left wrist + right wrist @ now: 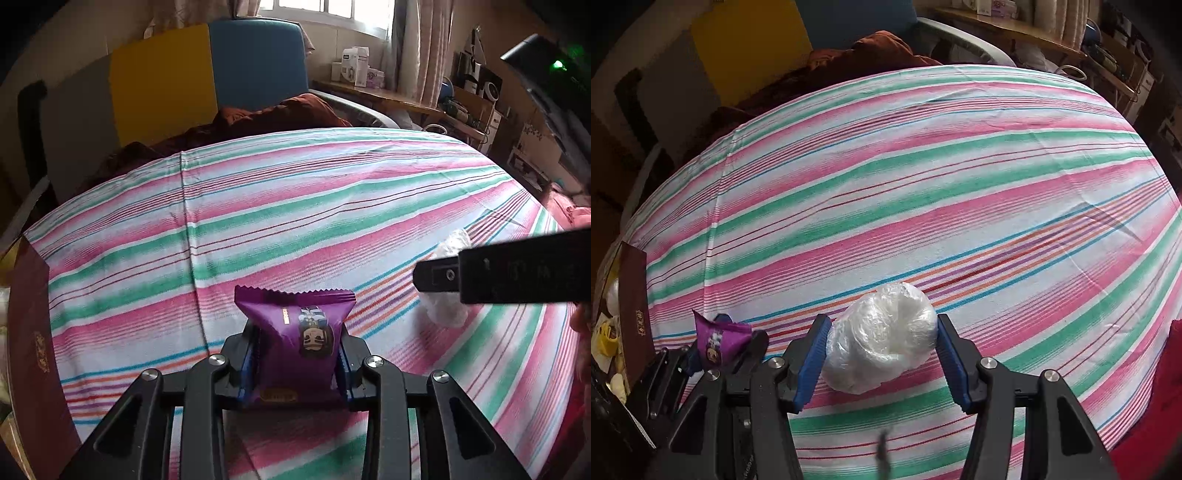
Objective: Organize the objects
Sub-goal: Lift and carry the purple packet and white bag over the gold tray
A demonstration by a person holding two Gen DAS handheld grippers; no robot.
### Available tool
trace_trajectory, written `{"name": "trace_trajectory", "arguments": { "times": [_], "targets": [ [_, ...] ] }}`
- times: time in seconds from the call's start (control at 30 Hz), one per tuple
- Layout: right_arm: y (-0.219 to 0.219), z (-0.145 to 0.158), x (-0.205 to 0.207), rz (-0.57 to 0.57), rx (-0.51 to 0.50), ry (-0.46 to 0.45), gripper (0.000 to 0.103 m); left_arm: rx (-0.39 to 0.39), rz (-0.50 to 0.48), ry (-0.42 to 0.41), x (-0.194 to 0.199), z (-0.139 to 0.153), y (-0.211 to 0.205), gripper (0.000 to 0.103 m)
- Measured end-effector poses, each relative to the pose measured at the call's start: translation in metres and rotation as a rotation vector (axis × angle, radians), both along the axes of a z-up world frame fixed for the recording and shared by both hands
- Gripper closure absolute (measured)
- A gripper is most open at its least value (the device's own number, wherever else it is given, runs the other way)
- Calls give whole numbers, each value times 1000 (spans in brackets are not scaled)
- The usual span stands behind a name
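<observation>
**Two claws, two packets over striped cloth**

Pinched upright between the pads of the left claw (298, 363): a purple snack packet (295, 339) with a cartoon face, its print too small and inverted to read. Lying on the striped surface (923, 184), between the spread blue pads of the right claw (882, 360): a clear-wrapped white bundle (882, 343), touching or nearly touching both pads. At far left, a maroon box (633, 314) bearing illegible gold marks.

ahead: striped cloth (923, 166) bare | left: maroon box (633, 314) blocks
</observation>
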State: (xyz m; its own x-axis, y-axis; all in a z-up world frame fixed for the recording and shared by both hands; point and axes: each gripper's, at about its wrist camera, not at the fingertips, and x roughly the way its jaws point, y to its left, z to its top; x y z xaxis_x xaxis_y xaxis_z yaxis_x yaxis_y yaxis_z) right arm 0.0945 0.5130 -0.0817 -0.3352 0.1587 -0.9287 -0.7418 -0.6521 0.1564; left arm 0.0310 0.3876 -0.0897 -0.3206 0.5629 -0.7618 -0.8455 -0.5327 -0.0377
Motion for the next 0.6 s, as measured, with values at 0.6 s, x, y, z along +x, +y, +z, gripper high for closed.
{"name": "trace_trajectory", "arguments": {
  "times": [0.6],
  "targets": [
    [-21, 5, -7, 134, 4, 7, 46, 97, -7, 40, 41, 61, -72, 68]
  ]
}}
